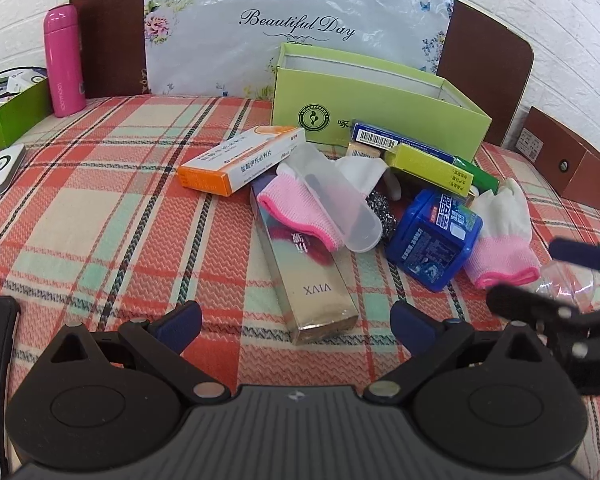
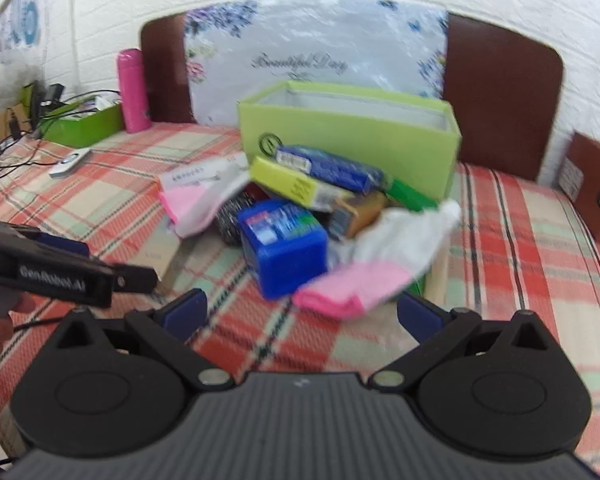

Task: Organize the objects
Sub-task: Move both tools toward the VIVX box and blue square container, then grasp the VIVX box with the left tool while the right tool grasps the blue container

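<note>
A heap of objects lies before an open light-green box (image 1: 380,120) (image 2: 352,144): an orange-and-white medicine box (image 1: 236,160), a long gold VIVX box (image 1: 316,280), a blue plastic container (image 1: 436,240) (image 2: 284,244), two pink-cuffed white gloves (image 1: 500,248) (image 2: 356,288), a clear case (image 1: 340,204), a yellow box (image 1: 432,168) (image 2: 288,184) and a blue box (image 1: 384,136) (image 2: 328,168). My left gripper (image 1: 296,320) is open, the gold box's near end between its fingers. My right gripper (image 2: 300,312) is open just short of the pink cuff.
A pink flask (image 1: 64,60) (image 2: 134,92) and a green tray of cables (image 1: 8,116) (image 2: 84,124) stand at the back left. A brown box (image 1: 572,164) (image 2: 596,192) sits at the right edge. A white device (image 1: 0,172) lies left on the plaid cloth (image 1: 100,220).
</note>
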Available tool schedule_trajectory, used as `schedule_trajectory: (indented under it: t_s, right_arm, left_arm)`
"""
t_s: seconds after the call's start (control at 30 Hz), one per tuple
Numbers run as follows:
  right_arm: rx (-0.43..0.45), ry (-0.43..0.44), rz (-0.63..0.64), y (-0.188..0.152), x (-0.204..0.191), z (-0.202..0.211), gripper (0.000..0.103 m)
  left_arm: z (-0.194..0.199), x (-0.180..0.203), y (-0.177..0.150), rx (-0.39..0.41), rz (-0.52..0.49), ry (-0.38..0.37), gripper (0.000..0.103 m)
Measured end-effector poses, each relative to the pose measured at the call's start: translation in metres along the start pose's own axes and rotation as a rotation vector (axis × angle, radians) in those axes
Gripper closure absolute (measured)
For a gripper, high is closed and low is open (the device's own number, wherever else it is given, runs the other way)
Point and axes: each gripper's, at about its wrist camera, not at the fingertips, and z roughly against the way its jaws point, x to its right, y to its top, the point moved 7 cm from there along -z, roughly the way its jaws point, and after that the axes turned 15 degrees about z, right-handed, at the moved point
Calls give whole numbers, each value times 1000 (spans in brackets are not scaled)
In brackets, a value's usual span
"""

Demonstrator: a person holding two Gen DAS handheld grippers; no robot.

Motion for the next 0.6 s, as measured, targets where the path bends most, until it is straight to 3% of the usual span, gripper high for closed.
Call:
schedule_trajectory:
  t_s: [0.07,0.17,0.3,0.37,0.43,0.47,0.5,0.53,0.6]
  right_arm:
    - [35,37,4,12,0,-6,0]
    - [48,70,28,23,-2,-23,0]
    - [28,63,37,26,3,-50,16]
    - [16,73,21,24,5,-60,18]
    - [5,97,2,19,7,-66,32]
    - [-4,99,-11,17,8,-67,41]
    - [-1,99,-26,17,10,-64,42]
    - [0,97,-39,16,11,-60,43]
    - [22,96,-57,17,14,-45,44]
  left_arm:
    - [-4,1,4,-4,5,-19,4]
    - [-13,1,7,-21,10,-34,17]
    - [-28,-3,12,-44,32,-9,23]
    - [-35,-3,14,-56,48,-9,23]
    - [-40,-2,16,-60,55,-33,24]
    - [-42,-1,16,-57,52,-36,30]
    - [-42,0,16,-48,35,-26,45]
    - [-42,1,16,-39,17,-20,51]
    - [-40,0,15,-41,14,-31,53]
